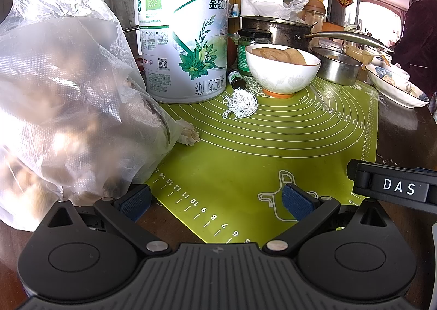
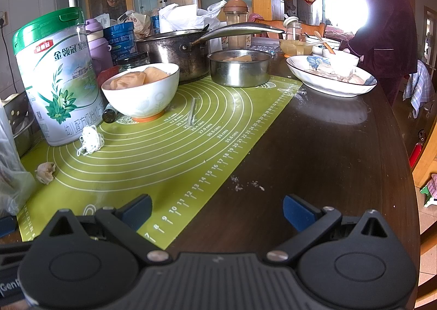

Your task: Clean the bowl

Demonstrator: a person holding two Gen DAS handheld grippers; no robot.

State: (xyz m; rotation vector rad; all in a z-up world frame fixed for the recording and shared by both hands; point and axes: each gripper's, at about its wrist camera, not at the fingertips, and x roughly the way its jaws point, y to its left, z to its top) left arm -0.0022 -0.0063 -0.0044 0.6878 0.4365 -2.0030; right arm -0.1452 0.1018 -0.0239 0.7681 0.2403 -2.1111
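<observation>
The dark counter (image 2: 327, 146) stretches away, a green baking mat (image 2: 169, 157) spread over its left part. A bulky plastic bag (image 1: 62, 107) crowds the left edge, and beside it stands the tall green-lidded tin (image 2: 54, 77). Behind sits a blackened pot (image 2: 174, 55) with its long handle, a steel pan (image 2: 240, 69) just to its right, and an oval blue-patterned dish (image 2: 333, 77) further right. The white bowl (image 2: 142, 91) rests on the mat's far side, just right of the tin, holding pale dough-like pieces. A tangle of white string (image 1: 241, 103) lies in front of the tin. The left tongs (image 1: 215, 200) hover spread wide above the mat, empty; the right tongs (image 2: 218, 213) gape too, over the mat's edge.
</observation>
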